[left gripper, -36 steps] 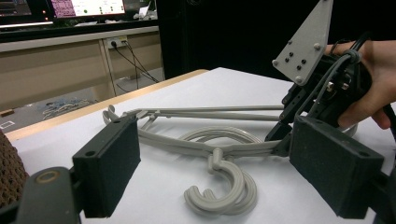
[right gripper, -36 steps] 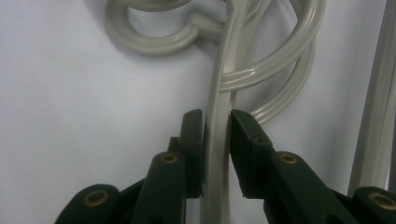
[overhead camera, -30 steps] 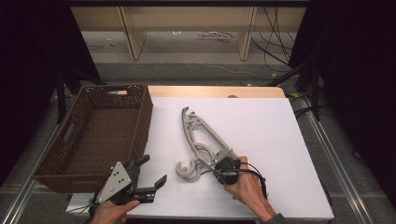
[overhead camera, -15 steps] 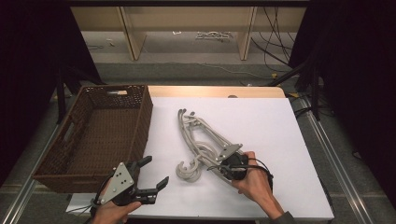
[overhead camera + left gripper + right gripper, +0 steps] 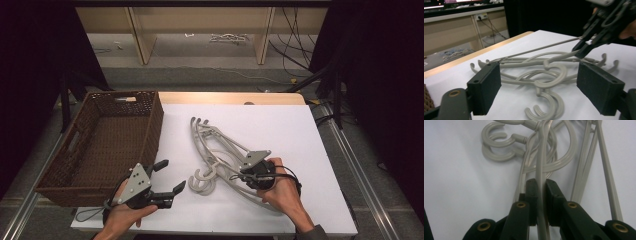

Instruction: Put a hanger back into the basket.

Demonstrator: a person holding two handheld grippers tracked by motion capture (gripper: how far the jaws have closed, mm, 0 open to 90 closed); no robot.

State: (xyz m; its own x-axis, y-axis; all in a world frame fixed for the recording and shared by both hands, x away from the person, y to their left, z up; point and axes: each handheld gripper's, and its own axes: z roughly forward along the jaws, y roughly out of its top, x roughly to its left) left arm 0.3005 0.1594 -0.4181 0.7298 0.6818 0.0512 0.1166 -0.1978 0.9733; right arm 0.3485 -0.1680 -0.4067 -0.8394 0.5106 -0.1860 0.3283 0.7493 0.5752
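Several grey plastic hangers [image 5: 212,145] lie in a tangled pile on the white table top [image 5: 285,125]. My right gripper [image 5: 248,176] is shut on the thin arm of one hanger [image 5: 541,157], at the pile's near right side. In the left gripper view that hanger [image 5: 544,47] slants up off the pile toward the right gripper [image 5: 586,45]. My left gripper [image 5: 171,176] hovers at the front left and points at the hanger hooks [image 5: 549,107]. Its jaws [image 5: 541,87] have just been closing a little, stand wide, and nothing is between them.
A brown wicker basket [image 5: 152,125] with nothing in it stands on the table's left side, close to my left hand. Wooden shelving and cables lie on the floor behind the table. Bare white table spreads to the right of the pile.
My right gripper has risen and drifted right with the hanger's arm, tilting that hanger up off the pile. My left gripper has crept slightly toward the hooks.
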